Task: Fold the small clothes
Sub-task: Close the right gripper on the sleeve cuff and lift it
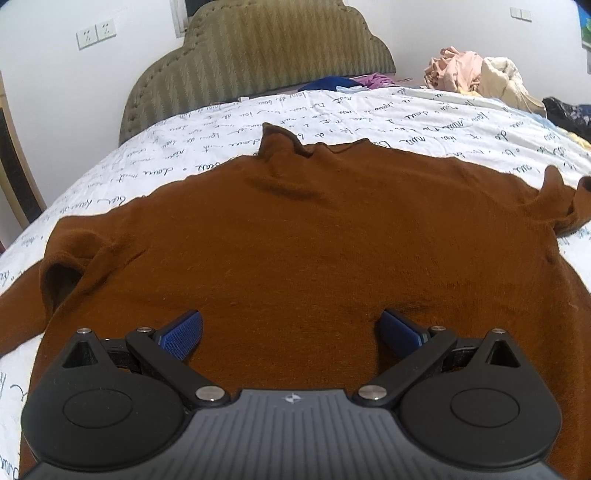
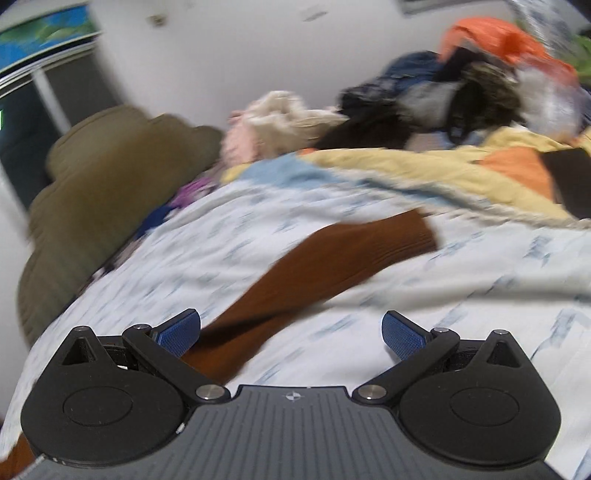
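The left gripper hangs wide and empty over the near part of one brown sweater, spread flat on the bed. The right gripper, equally wide and empty, sits over the sweater's sleeve lying out to the right. A good fold likely starts by pinching that sleeve's cuff and laying it across the body. One clothes pile sits far right.

A script-printed white sheet covers the bed before an olive headboard and wall sockets.
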